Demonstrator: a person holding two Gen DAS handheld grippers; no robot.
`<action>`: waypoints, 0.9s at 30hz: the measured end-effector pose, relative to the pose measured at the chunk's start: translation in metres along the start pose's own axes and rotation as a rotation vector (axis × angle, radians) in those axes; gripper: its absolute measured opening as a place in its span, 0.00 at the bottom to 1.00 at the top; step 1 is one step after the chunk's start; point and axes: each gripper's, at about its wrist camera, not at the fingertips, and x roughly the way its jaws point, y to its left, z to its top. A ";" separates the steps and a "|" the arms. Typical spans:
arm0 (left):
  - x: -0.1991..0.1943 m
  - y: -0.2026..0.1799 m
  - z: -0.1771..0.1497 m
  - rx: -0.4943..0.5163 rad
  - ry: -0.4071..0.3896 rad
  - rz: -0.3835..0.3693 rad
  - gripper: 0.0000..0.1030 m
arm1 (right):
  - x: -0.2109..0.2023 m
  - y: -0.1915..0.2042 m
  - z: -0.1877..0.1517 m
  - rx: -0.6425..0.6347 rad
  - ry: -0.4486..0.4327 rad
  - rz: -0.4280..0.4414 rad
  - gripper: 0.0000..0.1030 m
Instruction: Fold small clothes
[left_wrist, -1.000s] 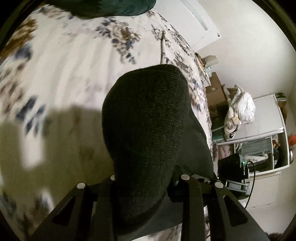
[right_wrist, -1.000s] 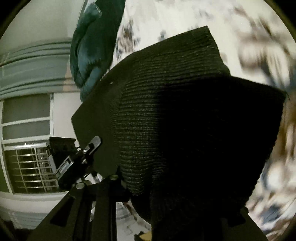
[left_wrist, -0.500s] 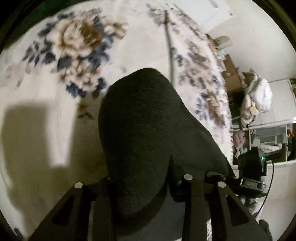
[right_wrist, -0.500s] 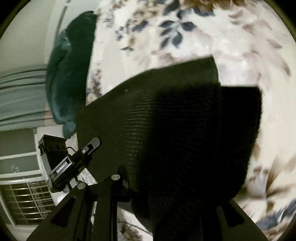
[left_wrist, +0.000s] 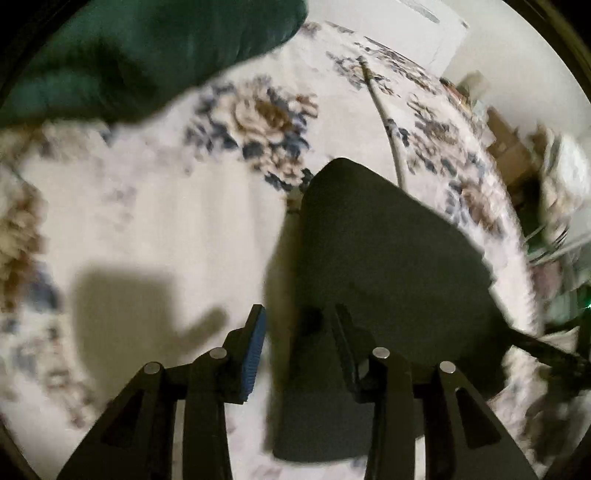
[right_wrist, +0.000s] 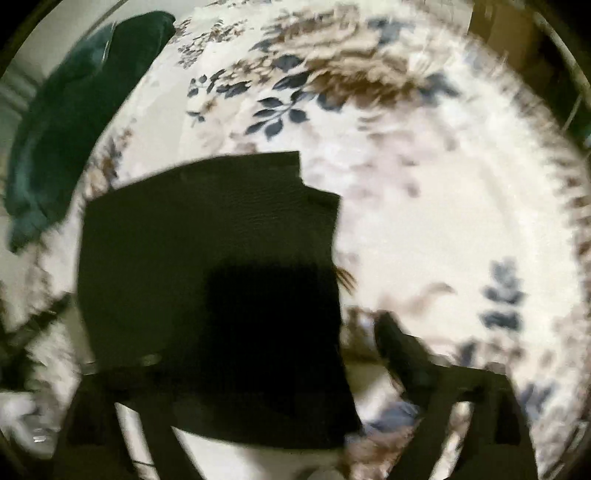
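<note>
Both tongs (left_wrist: 297, 317) (right_wrist: 266, 354) just opened, one black knit garment (left_wrist: 384, 258) released onto bedspread (left_wrist: 166, 221).

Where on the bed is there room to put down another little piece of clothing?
Bare bedspread lies left of the black garment, below the green pillow. In the right wrist view there is more free bedspread right of the garment. It gets crowded around the garment itself and up by the pillow.
</note>
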 end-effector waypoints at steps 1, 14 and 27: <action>-0.011 -0.008 -0.009 0.025 -0.026 0.033 0.34 | -0.007 0.000 -0.016 -0.023 -0.016 -0.053 1.00; -0.165 -0.088 -0.062 0.081 -0.163 0.144 1.00 | -0.182 0.034 -0.136 -0.029 -0.219 -0.252 1.00; -0.363 -0.155 -0.119 0.133 -0.289 0.154 1.00 | -0.421 0.053 -0.224 -0.052 -0.435 -0.271 1.00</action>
